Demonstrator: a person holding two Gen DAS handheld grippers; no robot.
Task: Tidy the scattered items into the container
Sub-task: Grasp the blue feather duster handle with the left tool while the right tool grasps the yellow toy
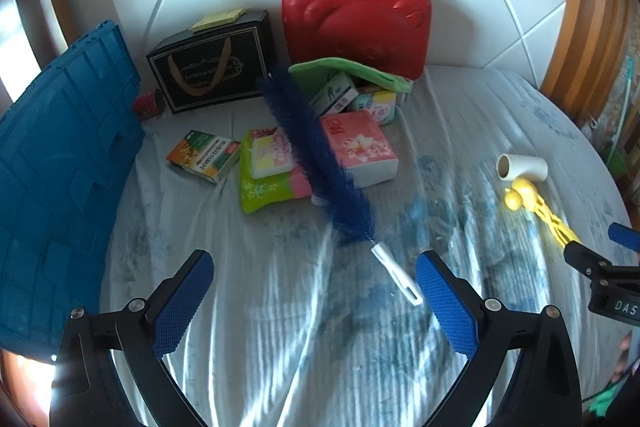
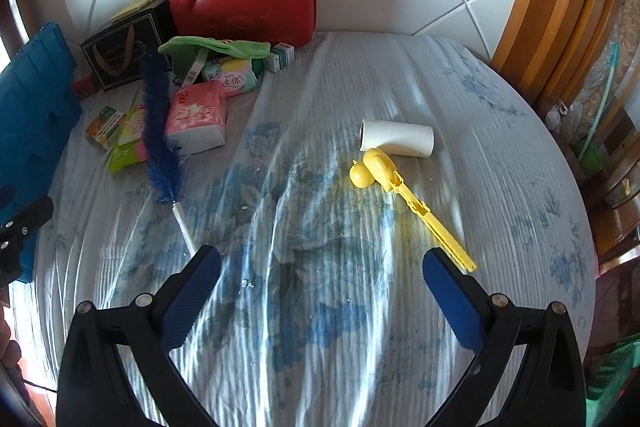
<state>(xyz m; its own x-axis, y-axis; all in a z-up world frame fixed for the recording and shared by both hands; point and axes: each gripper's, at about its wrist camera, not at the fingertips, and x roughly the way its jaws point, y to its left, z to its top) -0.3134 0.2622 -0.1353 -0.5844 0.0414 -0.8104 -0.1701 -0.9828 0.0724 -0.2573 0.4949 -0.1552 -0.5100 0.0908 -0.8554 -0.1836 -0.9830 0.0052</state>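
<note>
Left gripper (image 1: 314,301) spread wide, empty, low over the floral bedsheet (image 1: 280,347); white handle tip of the blue bristle duster (image 1: 316,151) just inside its right pad, brush running toward 11 o'clock across tissue packs (image 1: 360,147). Right gripper (image 2: 322,297) likewise spread, holding nothing; yellow duck-head clamp toy (image 2: 400,187) at 1 o'clock, handle end beside the right pad. White roll (image 2: 398,138) touching the duck's head. Blue crate (image 1: 56,163) at 9 o'clock.

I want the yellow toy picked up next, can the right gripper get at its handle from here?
Probably yes. The right gripper is open, and the yellow toy's handle lies bare on the bedsheet, ending beside its right finger. The white roll touches only the far end.
</note>
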